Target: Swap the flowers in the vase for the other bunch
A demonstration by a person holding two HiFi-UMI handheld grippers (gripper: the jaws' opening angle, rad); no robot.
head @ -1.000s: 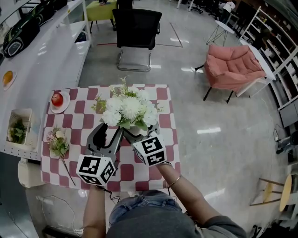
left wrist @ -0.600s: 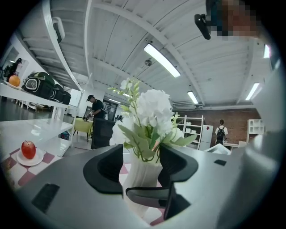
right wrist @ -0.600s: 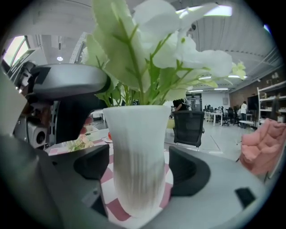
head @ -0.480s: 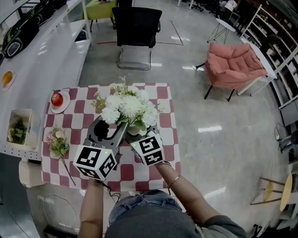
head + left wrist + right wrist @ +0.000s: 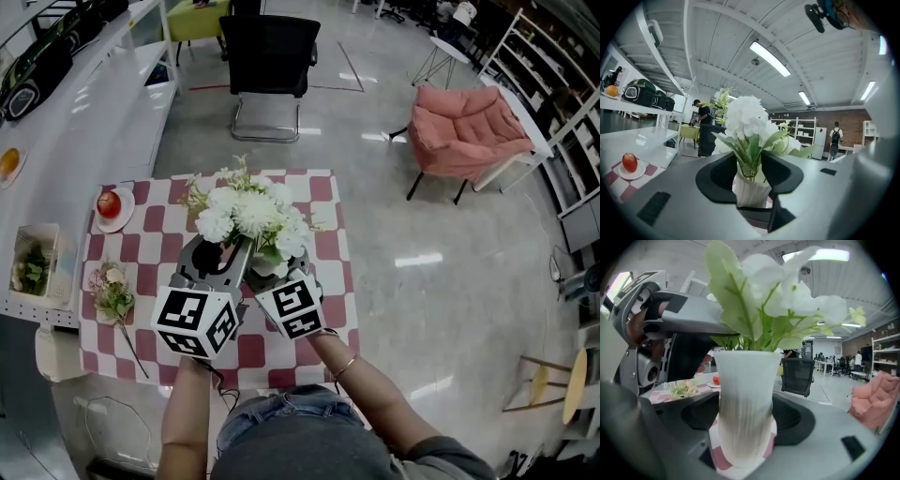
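The vase is clasped by the right hand-held gripper; above it, the white flowers are pinched at the stems by the left hand-held gripper, both having just closed. The other bunch is laid well left of the vase.

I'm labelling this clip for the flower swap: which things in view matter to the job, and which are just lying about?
Job: white flowers, vase, other bunch lying on the table.
Lying about: apple, tray of greens, black chair, pink armchair.
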